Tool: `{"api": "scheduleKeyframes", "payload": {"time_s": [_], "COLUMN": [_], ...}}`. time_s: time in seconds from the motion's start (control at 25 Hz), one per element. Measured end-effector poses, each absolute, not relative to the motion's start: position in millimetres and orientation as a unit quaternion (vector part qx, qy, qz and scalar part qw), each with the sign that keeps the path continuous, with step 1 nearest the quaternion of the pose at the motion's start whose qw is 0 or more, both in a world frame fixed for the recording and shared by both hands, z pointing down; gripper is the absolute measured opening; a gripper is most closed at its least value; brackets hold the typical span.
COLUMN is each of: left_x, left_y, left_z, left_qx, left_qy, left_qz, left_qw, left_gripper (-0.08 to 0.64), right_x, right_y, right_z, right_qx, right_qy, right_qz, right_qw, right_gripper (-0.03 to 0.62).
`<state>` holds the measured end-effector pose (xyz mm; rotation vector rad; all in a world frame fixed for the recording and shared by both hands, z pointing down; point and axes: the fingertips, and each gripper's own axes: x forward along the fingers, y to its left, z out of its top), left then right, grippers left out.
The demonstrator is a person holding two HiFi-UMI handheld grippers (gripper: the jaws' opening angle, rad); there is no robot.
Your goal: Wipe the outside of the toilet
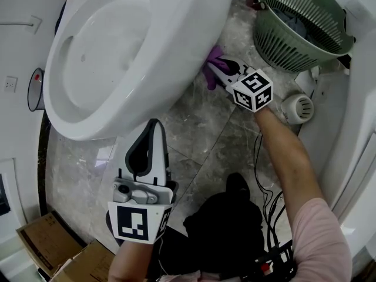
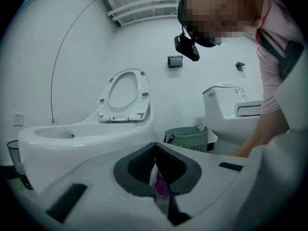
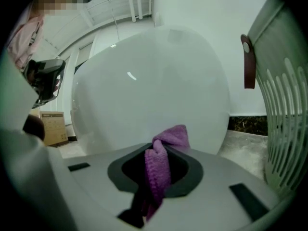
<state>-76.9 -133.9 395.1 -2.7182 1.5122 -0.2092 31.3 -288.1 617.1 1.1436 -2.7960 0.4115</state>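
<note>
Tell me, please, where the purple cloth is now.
Head view: the purple cloth is clamped in the right gripper, low beside the toilet, left of the green basket.

Narrow strip of floor (image 1: 202,128) between toilet bowl (image 1: 147,51) and green basket (image 1: 288,47); cables (image 1: 257,163) cross it nearby

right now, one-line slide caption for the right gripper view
Right gripper, shut on a purple microfibre cloth, faces the white ceramic toilet bowl from outside.
</note>
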Motion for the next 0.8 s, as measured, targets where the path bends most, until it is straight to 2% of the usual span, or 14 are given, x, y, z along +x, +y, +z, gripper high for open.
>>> {"api": "scheduleKeyframes", "payload": {"time_s": [0.8], "left_x": [-101], "left_y": [-109], "left_z": [378], "left_qx": [-0.865], "left_qy": [0.498], "left_qz": [-0.059], "left_qw": [0.025], "left_gripper": [0.008], "right_x": [-36], "right_y": [-220], "right_z": [616], "right_qx": [0.307], "right_qy": [-0.939], "right_qz": [0.146], "right_qw": [0.049], "right_gripper": [0.058]}}
